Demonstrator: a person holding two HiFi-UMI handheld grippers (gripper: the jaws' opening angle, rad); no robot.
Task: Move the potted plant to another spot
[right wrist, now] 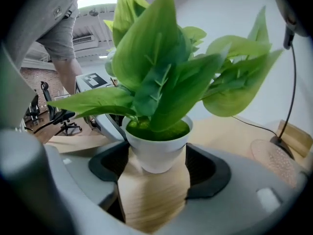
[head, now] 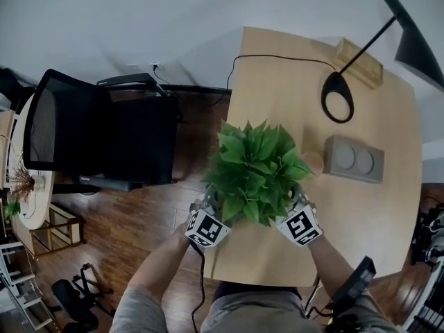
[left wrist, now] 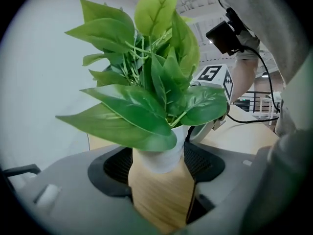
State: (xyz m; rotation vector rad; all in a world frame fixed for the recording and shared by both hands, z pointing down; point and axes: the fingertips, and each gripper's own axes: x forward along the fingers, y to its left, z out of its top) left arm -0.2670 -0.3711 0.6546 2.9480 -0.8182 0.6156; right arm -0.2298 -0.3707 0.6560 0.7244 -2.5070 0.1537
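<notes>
1. the plant (head: 255,172) stands in its white pot (right wrist: 156,151) on the desk (head: 374,214), near the left edge and close to us.
2. we hold the left gripper (head: 208,215) and the right gripper (head: 298,212) on opposite sides of the pot, low under the leaves. this lets the pads meet the pot wall, not the foliage.
3. both pairs of jaws stand wide apart. the pot sits in each gap, and no pad appears to press on it.
4. next, in our judgement: close both grippers, then lift evenly to keep the pot upright.
</notes>
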